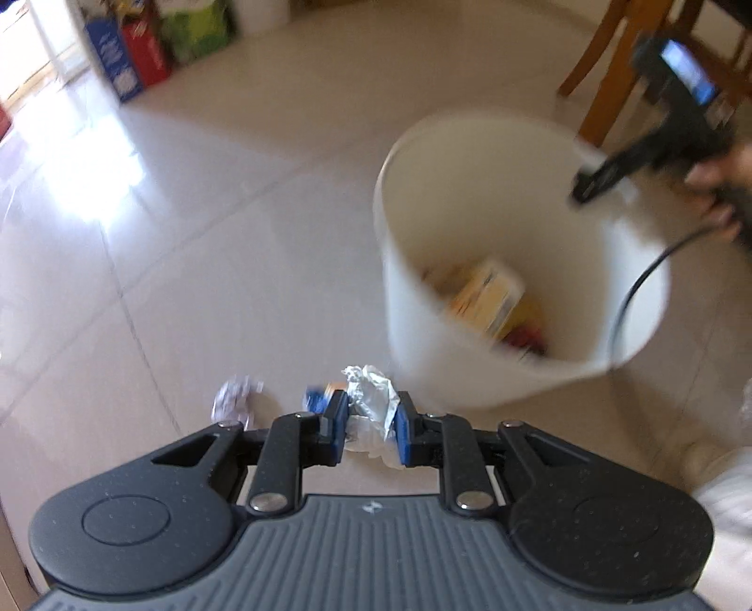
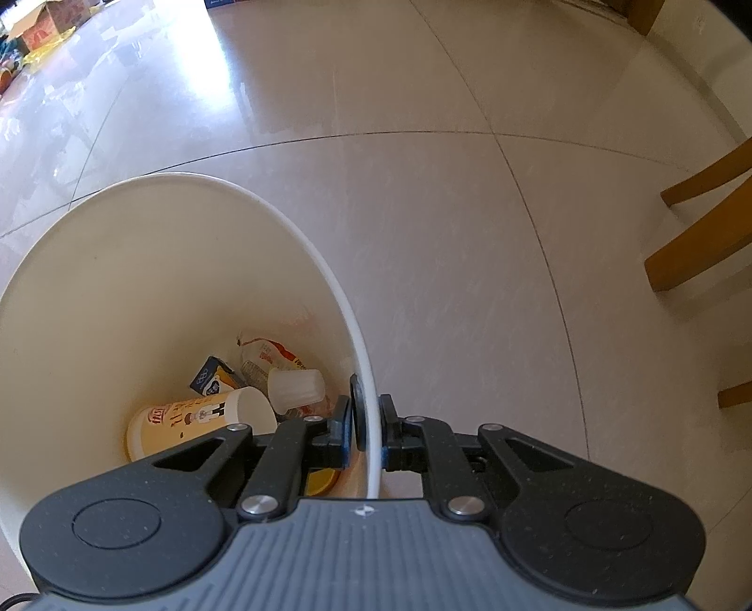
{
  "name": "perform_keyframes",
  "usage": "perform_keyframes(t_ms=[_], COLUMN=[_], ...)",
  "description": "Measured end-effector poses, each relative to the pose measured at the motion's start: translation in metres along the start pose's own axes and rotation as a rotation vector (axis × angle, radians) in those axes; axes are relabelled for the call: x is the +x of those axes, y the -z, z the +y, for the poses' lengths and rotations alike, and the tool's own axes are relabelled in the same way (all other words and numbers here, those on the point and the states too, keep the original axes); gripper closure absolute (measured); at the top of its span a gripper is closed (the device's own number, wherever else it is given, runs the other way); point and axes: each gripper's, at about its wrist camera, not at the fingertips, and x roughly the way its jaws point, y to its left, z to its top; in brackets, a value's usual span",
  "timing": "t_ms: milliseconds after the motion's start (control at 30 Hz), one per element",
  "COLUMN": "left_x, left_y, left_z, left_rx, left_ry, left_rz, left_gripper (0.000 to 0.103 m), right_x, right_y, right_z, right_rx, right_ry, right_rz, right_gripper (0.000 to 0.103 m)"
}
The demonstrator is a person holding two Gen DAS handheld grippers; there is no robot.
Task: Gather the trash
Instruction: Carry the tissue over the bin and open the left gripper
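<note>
My left gripper is shut on a crumpled white paper wad, held above the tiled floor just left of the white bin. On the floor below lie a second crumpled paper and a small blue and orange scrap. My right gripper is shut on the bin's rim, one finger inside and one outside; it also shows in the left wrist view at the bin's far rim. Inside the bin lie a printed paper cup, a small blue carton, a wrapper and a translucent cup.
Wooden chair legs stand to the right of the bin. Colourful boxes line the far wall. A cardboard box sits far off at the upper left. A person's hand holds the right gripper, with a black cable hanging from it.
</note>
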Motion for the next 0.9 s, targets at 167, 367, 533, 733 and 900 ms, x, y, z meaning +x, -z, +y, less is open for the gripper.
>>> perform_keyframes(t_ms=[167,367,533,733,900], left_x=[-0.019,0.017,0.037,0.045,0.041], left_y=[-0.046,-0.075,-0.075,-0.067,-0.058], left_z=[-0.026,-0.058,-0.074,-0.057,-0.038], left_rx=[0.052,0.065,0.090,0.030,-0.039], left_ry=[0.034,0.073,0.041,0.026,0.020], left_rz=[-0.081,-0.104,-0.108,-0.089,-0.101], left_gripper=[0.084,0.070,0.021,0.016,0.015], right_x=[0.000,-0.001,-0.002,-0.002,-0.002], right_y=[0.002,0.004,0.005,0.004,0.003], right_z=[0.001,0.002,0.002,0.003,0.001], right_rx=[-0.003,-0.011,-0.024,-0.036,-0.038], right_ry=[0.007,0.015,0.014,0.011,0.004], right_rz=[-0.020,-0.040,-0.044,-0.045,-0.040], right_gripper=[0.089,0.089,0.089,0.089,0.089])
